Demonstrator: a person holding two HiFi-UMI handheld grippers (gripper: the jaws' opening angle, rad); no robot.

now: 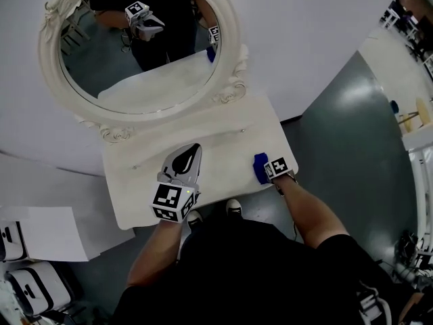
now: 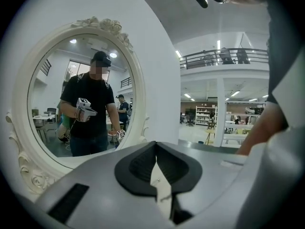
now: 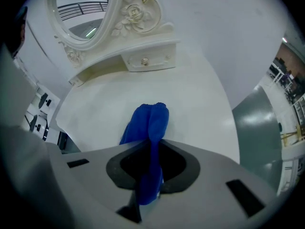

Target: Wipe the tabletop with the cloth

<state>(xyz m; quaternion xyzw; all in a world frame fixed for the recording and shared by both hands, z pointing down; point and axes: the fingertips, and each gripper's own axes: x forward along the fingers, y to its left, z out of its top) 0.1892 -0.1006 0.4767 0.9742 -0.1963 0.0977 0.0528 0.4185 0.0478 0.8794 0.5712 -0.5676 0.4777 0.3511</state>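
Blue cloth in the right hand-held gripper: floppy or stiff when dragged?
Probably floppy: the cloth bunches into folds where the right hand-held gripper pinches it. Likely light, since that narrow pinch holds it. It may crumple rather than spread flat on the tabletop.

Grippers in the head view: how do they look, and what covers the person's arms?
Left gripper and right gripper are light grey shells with black jaws. Each carries a cube of black-and-white square markers. The sleeves are short and black.
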